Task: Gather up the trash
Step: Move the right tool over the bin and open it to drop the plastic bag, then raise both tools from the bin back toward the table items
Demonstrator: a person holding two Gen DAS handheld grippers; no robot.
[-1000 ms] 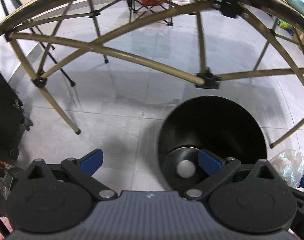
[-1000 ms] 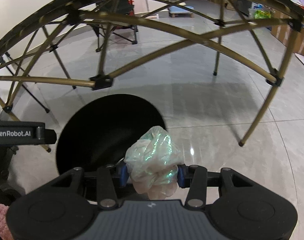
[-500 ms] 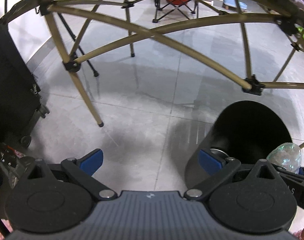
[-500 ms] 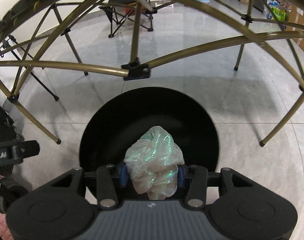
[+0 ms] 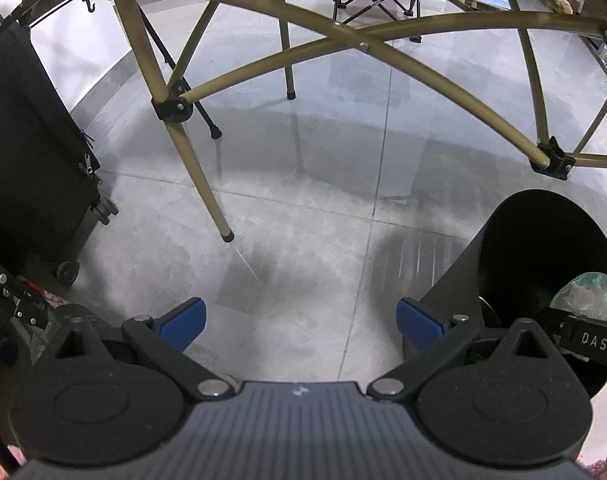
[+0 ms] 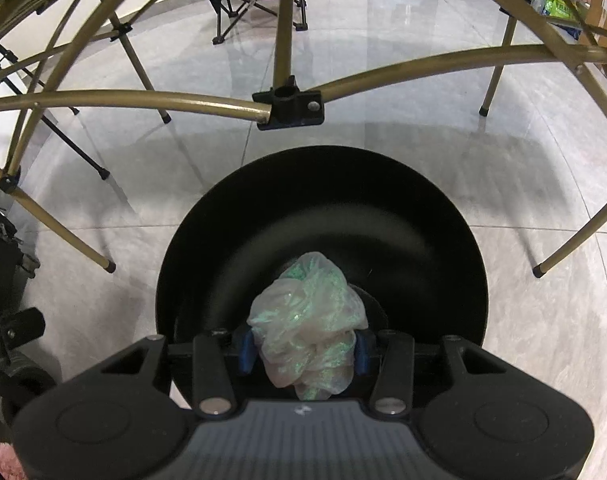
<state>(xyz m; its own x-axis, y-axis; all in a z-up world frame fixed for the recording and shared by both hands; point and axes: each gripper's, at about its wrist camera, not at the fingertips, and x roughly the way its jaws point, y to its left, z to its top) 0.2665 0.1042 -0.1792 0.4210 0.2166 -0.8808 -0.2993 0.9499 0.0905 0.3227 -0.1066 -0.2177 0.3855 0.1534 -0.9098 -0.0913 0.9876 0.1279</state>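
The right gripper (image 6: 303, 354) is clamped on a crumpled plastic bag (image 6: 307, 328), a translucent wad with a green shimmer, blue pads pinching it from both sides. It hangs directly over the open mouth of the black trash bin (image 6: 443, 216), and that bin is the landmark for everything here. In the left wrist view the same bag (image 5: 587, 294) shows above the bin (image 5: 455, 280), just inside its rim on the near side.

The left gripper (image 5: 299, 320) carries nothing, fingers spread wide, hovering over the grey tiled floor (image 5: 303, 184) to the left of the bin and close against its outer wall.

Now the risks. The bag is light and springy; on release it may cling to a pad instead of dropping, or unfold and drape over the bin's rim. It looks centred enough over the opening, so a clean miss seems unlikely, but a sideways jerk while letting go could flick it to the floor. The left gripper's right finger sits so near the bin's wall that a nudge could shift the bin. Beyond the bin, the bronze folding frame (image 6: 123, 98) with its black joint (image 6: 291, 108) crosses close overhead, something to snag on when lifting away.

Writing: white letters "DAS" on a black label (image 5: 593, 342) on the right gripper's side, just by the bin's mouth. Nothing else is legible.
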